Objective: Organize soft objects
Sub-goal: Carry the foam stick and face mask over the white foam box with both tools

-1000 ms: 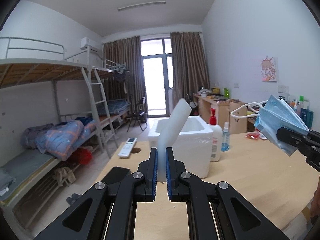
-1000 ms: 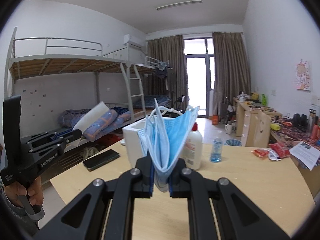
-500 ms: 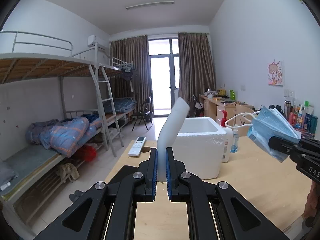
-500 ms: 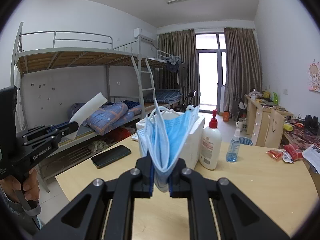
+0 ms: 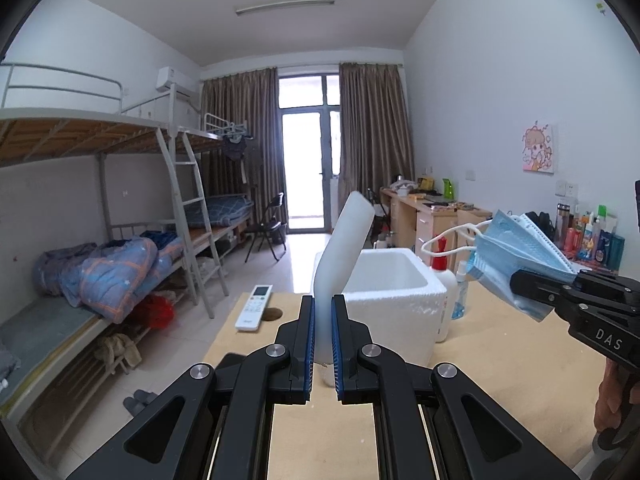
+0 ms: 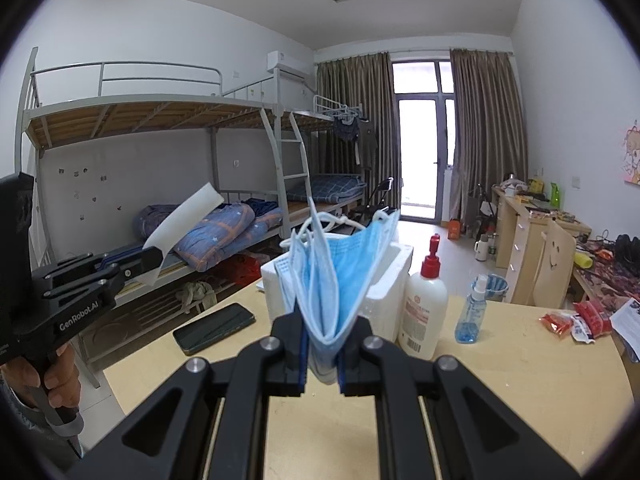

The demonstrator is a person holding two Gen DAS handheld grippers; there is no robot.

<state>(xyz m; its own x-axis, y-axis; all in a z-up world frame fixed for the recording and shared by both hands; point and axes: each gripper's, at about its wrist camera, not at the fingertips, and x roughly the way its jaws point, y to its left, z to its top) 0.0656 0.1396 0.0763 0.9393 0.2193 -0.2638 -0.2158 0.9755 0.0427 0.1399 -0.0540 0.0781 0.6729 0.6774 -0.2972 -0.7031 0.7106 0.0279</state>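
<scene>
At the far left stands a bunk bed (image 5: 100,136) with a blue and orange blanket (image 5: 116,272) on the lower bunk, and slippers (image 5: 138,400) lie on the floor beside it. On the left edge of the wooden table (image 5: 500,368) lies a white remote control (image 5: 254,307); the right wrist view also shows a dark phone (image 6: 214,327) on this side of the table.

The left tool (image 5: 322,354) is above the near part of the table, and its two fingers are pressed together on the lower end of a white foam strip (image 5: 342,256). The strip stands up from the fingers and leans a little to the right, in front of an open white foam box (image 5: 394,300) which stands on the table. The box looks empty inside, as far as the view shows.

Just to the right of the box, touching or almost touching it, is a white pump bottle (image 6: 424,304) with a red top, and next to it a small spray bottle (image 6: 472,312) with blue liquid.

The right tool (image 6: 322,356) is in the air to the right of the box, and its fingers are clamped on the folded bottom of a bunch of blue face masks (image 6: 336,276). The masks open upward like a fan, with white ear loops on top. Further right on the table lie red snack packets (image 6: 576,320)
</scene>
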